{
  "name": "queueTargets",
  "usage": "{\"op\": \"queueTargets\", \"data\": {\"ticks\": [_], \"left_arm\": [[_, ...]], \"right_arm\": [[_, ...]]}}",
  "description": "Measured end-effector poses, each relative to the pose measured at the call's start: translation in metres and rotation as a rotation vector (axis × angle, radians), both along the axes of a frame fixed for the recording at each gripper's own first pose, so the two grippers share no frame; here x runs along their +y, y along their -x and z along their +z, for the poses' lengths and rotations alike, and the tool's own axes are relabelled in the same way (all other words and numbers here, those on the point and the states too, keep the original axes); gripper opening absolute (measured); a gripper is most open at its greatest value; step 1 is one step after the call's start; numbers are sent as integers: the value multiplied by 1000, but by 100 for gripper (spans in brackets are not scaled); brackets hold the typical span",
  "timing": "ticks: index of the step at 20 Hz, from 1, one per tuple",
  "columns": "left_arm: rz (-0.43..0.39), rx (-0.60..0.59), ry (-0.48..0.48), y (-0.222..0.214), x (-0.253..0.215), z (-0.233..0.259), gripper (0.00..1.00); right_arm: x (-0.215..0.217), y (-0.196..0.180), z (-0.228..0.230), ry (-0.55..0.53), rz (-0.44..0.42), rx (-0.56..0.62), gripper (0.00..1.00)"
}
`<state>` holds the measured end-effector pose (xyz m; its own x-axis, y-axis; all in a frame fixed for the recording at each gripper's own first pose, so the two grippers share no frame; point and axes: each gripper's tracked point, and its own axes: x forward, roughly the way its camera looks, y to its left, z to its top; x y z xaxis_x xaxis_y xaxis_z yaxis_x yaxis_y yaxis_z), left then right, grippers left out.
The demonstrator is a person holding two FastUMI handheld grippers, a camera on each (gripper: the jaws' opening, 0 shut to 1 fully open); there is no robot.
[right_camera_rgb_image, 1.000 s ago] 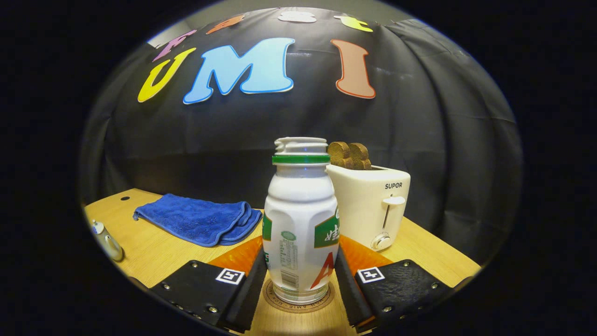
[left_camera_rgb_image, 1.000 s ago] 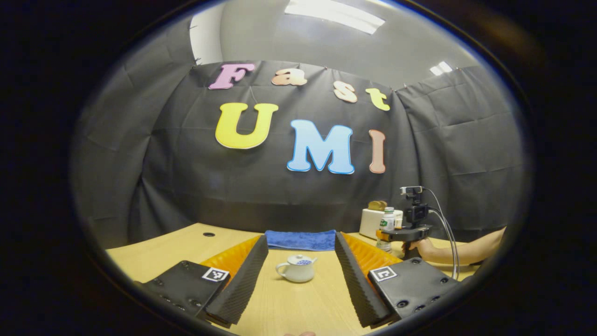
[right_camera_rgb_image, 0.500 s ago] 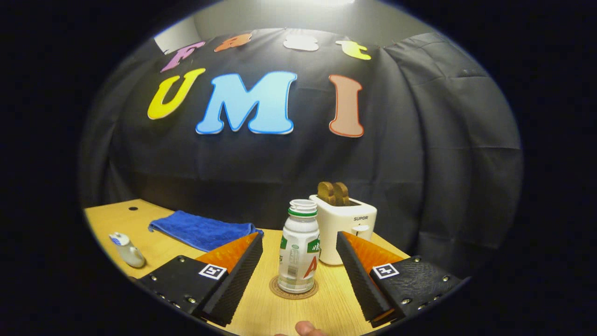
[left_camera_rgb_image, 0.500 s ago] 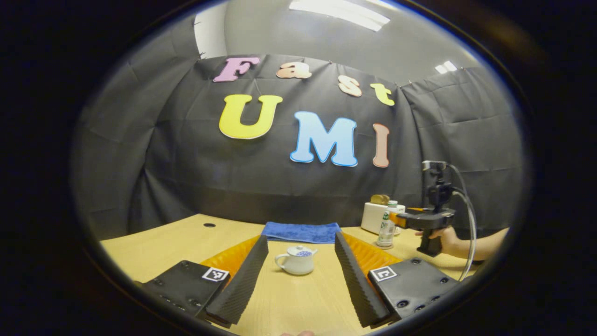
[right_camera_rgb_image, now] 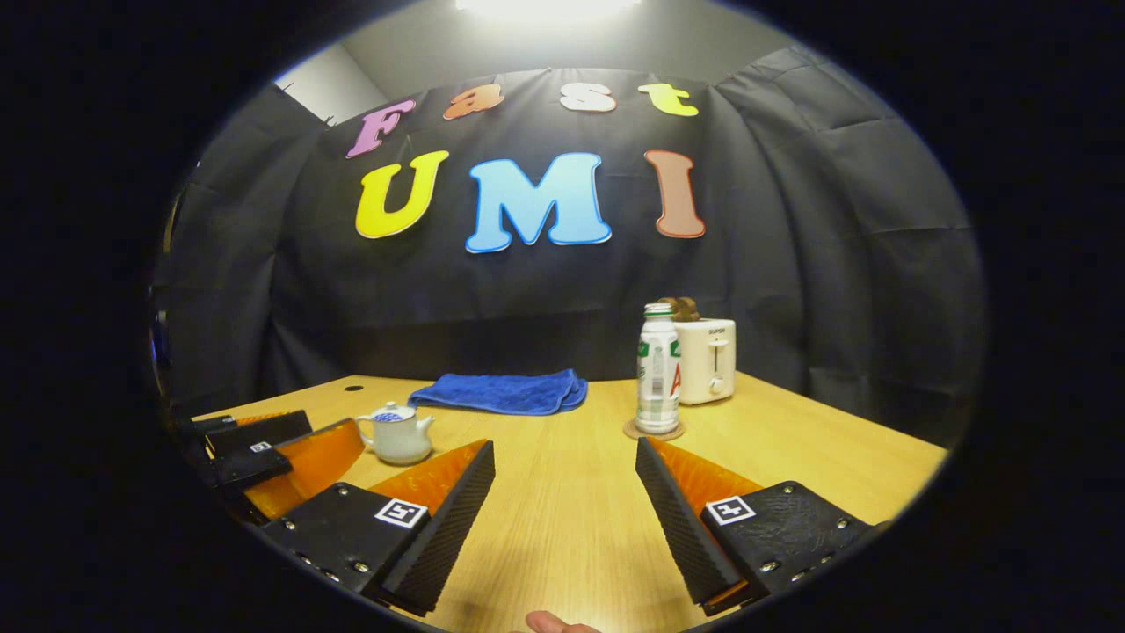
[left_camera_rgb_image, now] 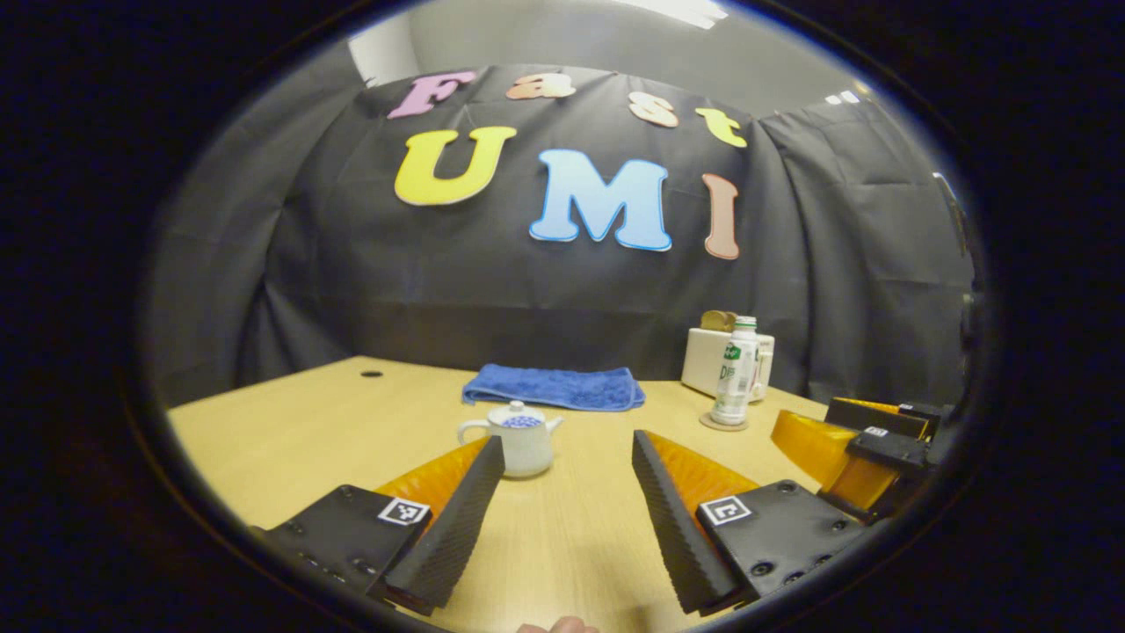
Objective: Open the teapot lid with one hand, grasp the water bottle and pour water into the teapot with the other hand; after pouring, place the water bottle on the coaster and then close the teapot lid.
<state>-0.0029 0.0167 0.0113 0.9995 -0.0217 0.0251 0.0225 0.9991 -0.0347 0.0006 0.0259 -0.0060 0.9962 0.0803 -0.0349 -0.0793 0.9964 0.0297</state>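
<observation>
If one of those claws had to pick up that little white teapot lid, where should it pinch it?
Probably the small round knob on top of the lid, coming straight down from above. The teapot stands upright, and the knob is the only raised part narrow enough to fit between the fingers.

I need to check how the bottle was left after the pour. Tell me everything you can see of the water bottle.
The water bottle is a slim white plastic-looking bottle with a green band at its neck and a green and red label. It stands upright on a round brown coaster on the wooden table, just in front of and left of the white toaster in the right gripper view. Whether a cap is on, I cannot tell. Neither claw touches it; both are open and well back.
</observation>
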Motion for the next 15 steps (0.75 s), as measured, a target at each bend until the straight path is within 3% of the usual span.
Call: {"op": "queueTargets", "data": {"ticks": [2, 3, 6, 11, 15], "left_arm": [[-10, 36, -52, 1, -12, -11, 98], [-16, 25, -30, -2, -12, -11, 100], [52, 32, -38, -3, -2, -12, 100], [-109, 25, -32, -5, -31, -11, 100], [-129, 24, -32, -3, -30, -11, 99]], "right_arm": [[-4, 3, 6, 20, -29, -11, 99], [-4, 2, 6, 42, -53, -37, 99], [-1, 6, 5, 35, -97, -30, 99], [7, 7, 5, 31, -50, -31, 98], [5, 6, 5, 29, -66, -29, 96]]}}
